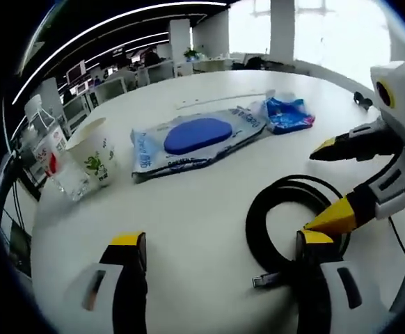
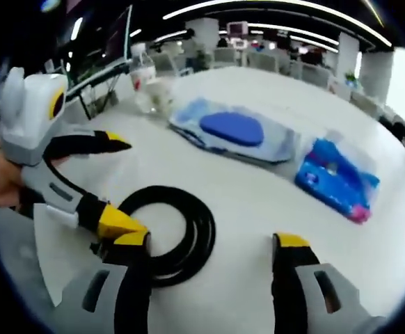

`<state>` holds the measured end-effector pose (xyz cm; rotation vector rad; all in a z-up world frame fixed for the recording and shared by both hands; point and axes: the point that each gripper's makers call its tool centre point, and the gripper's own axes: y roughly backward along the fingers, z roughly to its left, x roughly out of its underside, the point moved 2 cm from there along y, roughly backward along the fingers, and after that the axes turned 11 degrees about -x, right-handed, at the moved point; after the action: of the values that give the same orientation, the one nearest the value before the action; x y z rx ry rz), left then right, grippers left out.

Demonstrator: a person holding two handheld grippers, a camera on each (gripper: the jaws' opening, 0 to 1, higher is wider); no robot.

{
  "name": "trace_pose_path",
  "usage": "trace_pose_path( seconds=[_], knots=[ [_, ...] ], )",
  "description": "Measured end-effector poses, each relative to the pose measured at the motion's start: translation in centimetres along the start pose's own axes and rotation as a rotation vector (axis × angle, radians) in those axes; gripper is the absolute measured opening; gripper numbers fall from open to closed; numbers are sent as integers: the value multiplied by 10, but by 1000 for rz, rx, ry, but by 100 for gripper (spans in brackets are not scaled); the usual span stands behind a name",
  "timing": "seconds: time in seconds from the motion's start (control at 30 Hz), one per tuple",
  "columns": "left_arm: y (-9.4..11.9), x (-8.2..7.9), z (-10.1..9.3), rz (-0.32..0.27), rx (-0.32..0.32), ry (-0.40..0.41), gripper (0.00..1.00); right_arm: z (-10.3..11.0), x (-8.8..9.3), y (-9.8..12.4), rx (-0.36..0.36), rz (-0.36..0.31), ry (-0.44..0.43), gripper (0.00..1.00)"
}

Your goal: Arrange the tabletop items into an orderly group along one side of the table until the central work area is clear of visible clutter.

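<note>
White worktop [image 1: 209,209] carries everything here. A coiled black cable [image 1: 286,216] lies near its front edge, with a metal plug end poking out toward the left tongs [image 1: 220,257]. Those left tongs stand spread wide, yellow-tipped jaws apart and holding nothing; one jaw sits right at the coil's rim. In the left gripper view the right tongs [image 1: 331,184] come in from the right, also spread, with one yellow tip above the coil and the other resting at its edge. In the right gripper view the right tongs [image 2: 213,243] are open and empty, the cable [image 2: 171,233] just beside one jaw.

Farther back lies a flat blue-and-white wipes pack [image 1: 195,139], and just beside it a smaller blue crinkled packet [image 1: 289,115]. Well apart from these, near the worktop's far edge, a paper cup [image 1: 94,149] stands upright, touching a clear plastic bottle [image 1: 53,149] with a red label. Office desks and monitors fill the background.
</note>
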<state>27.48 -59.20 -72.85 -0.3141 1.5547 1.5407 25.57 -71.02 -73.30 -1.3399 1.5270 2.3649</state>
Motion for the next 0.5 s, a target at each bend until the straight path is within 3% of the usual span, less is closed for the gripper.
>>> trace_pose_path(
  seconds=[0.5],
  knots=[
    [0, -3, -4, -1, -9, -39, 78, 2, -2, -3, 13, 10, -1, 59]
  ],
)
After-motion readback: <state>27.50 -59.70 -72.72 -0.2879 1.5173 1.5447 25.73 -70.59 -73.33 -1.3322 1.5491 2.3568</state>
